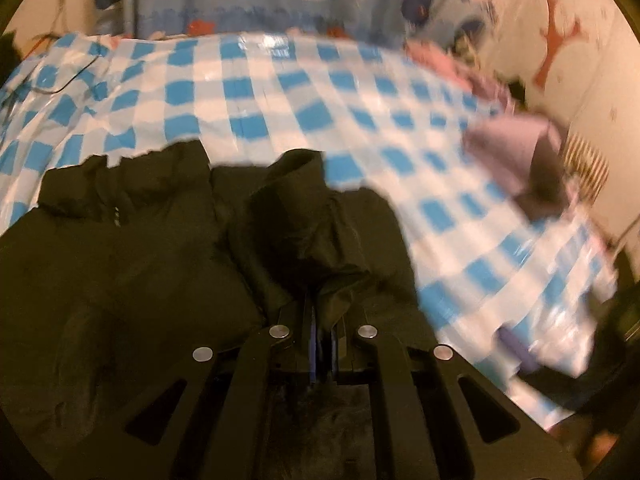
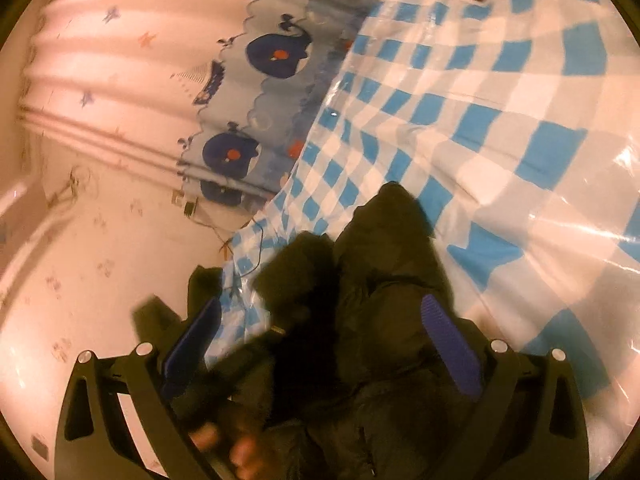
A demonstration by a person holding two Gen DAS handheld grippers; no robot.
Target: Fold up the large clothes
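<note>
Left wrist: left gripper (image 1: 325, 334) pinches black jacket (image 1: 132, 248); right gripper (image 2: 320, 340) (blurred) seemingly gapes wide.

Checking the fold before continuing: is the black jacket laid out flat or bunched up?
Bunched up: the black jacket lies in rumpled folds on the checked cover.

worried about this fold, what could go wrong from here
The left gripper is shut on only a thin pinch of the black jacket, so the bulky fabric may slip free. The right gripper stands open around the jacket and grips nothing. The glossy checked cover could let the jacket slide.
</note>
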